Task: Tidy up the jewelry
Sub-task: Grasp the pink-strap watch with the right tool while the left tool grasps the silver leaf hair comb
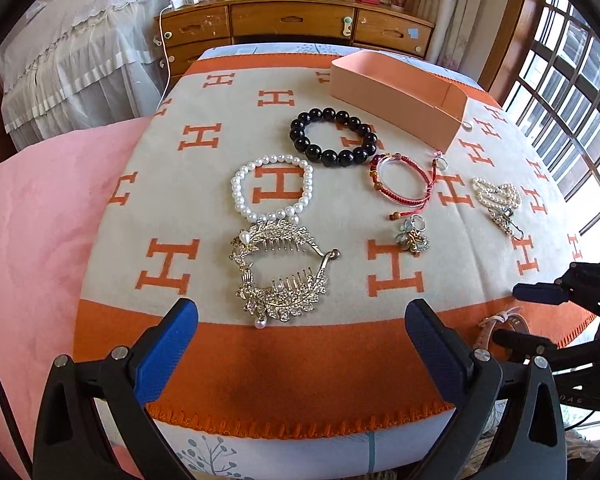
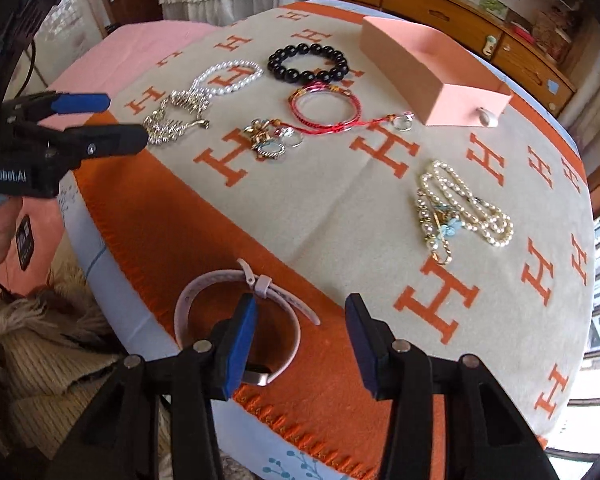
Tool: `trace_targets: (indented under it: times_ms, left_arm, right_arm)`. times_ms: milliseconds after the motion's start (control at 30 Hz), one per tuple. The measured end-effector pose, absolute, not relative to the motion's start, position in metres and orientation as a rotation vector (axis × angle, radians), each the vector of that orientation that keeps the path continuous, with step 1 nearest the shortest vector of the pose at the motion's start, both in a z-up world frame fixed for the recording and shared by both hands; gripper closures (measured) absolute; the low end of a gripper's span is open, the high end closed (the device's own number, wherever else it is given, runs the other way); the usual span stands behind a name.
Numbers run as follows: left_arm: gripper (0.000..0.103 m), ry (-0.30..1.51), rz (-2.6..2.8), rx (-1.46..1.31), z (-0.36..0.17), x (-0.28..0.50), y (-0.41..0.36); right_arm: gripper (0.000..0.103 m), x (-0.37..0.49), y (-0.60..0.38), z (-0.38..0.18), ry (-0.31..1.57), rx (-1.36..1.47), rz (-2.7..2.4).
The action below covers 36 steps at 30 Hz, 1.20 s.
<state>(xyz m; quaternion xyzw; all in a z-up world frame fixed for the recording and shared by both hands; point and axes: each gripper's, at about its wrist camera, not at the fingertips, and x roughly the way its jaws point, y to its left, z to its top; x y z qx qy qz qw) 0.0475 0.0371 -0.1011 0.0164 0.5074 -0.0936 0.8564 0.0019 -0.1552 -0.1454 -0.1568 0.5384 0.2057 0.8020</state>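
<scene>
Nearest my right gripper (image 2: pixel 300 344) lay the watch (image 2: pixel 236 320), its pale strap looped on the blanket's (image 2: pixel 340 208) orange border. My left pad (image 2: pixel 240 344) stood inside that loop, in front of the band; whether it touched I could not tell. Just ahead of my left gripper (image 1: pixel 300 344) lay the hair clip (image 1: pixel 280 272), glittering and spread open, with nothing between it and my pads.

Beyond the clip sat the white bracelet (image 1: pixel 272 188), touching the clip's upper edge. To its right, apart from it, were the ring cluster (image 1: pixel 414 238) and the red cord (image 1: pixel 404 180), and further right the pearl pile (image 1: pixel 498 200) (seen from the right wrist it lay tangled with a gold chain and a blue charm). Behind these came the black bracelet (image 1: pixel 334 136), and farthest back the box (image 1: pixel 400 96), open-topped, with a small ring (image 2: pixel 486 116) against its near end. A dresser (image 1: pixel 292 20) stood past the bed.

Both grippers hung low over the near edge, pointing across the blanket; the left one showed side-on in the right wrist's view, level with the clip.

My left fingers (image 1: pixel 168 344) were spread wide, gripping nothing. My right fingers were also parted, clamped on nothing.
</scene>
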Motion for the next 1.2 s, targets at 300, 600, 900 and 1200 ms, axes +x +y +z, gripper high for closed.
trace_targets:
  times_ms: [300, 600, 900, 1200]
  left_arm:
    - [0.003, 1.101, -0.154, -0.039, -0.109, 0.07, 0.065]
    - [0.046, 1.188, -0.161, -0.097, -0.122, 0.095, 0.075]
    - [0.077, 1.286, -0.123, -0.207, -0.14, 0.115, 0.089]
    - [0.083, 1.355, -0.07, -0.165, -0.143, 0.133, 0.083]
  right_arm:
    - [0.096, 0.006, -0.155, -0.144, 1.151, -0.274, 0.515]
    - [0.096, 0.022, -0.169, -0.133, 1.087, -0.159, 0.486]
    - [0.096, 0.029, -0.175, -0.134, 1.077, -0.085, 0.506]
    - [0.096, 0.028, -0.179, -0.136, 1.064, -0.046, 0.515]
